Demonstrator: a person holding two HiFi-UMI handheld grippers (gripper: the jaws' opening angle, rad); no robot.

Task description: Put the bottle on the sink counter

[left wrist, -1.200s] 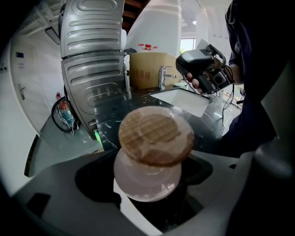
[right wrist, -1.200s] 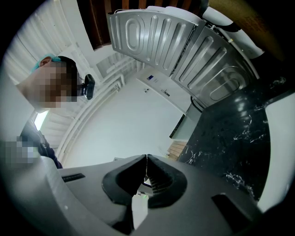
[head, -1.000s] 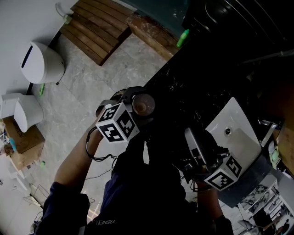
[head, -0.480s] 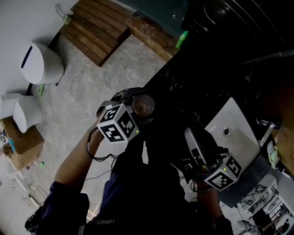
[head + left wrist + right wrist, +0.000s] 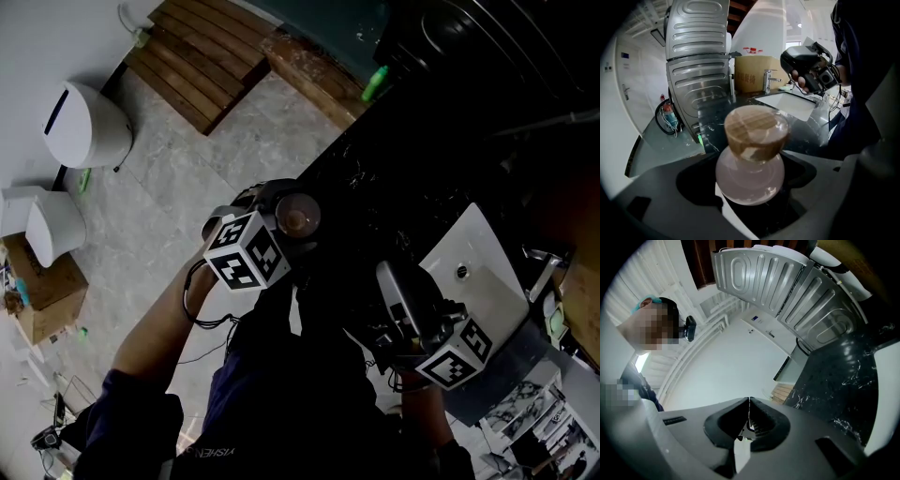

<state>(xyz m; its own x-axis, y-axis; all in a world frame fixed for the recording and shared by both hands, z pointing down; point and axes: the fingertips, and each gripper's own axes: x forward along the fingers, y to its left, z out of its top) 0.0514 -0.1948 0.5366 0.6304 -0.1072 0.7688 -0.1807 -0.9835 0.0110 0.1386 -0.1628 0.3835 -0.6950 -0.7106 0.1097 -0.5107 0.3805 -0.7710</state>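
Head view: left gripper [image 5: 279, 234] clenched on the bottle [image 5: 298, 216], wooden cap [image 5: 298, 221] facing up at the camera. Since a second ago it has drifted slightly toward the black counter [image 5: 403, 178], which lies just ahead of its jaws. Right gripper [image 5: 396, 286] unchanged, beside the white sink [image 5: 478, 262].

Left gripper view: bottle sits between the jaws, gripped at its round body, cap nearest the lens. Counter and sink lie beyond the jaw tips, with the faucet [image 5: 768, 80] further off.

Right gripper view: jaws pressed together, nothing between them; dark counter to their right.

Judgement: carry phase, small progress only. Bottle is not yet set down; it needs to travel over the counter and be lowered.
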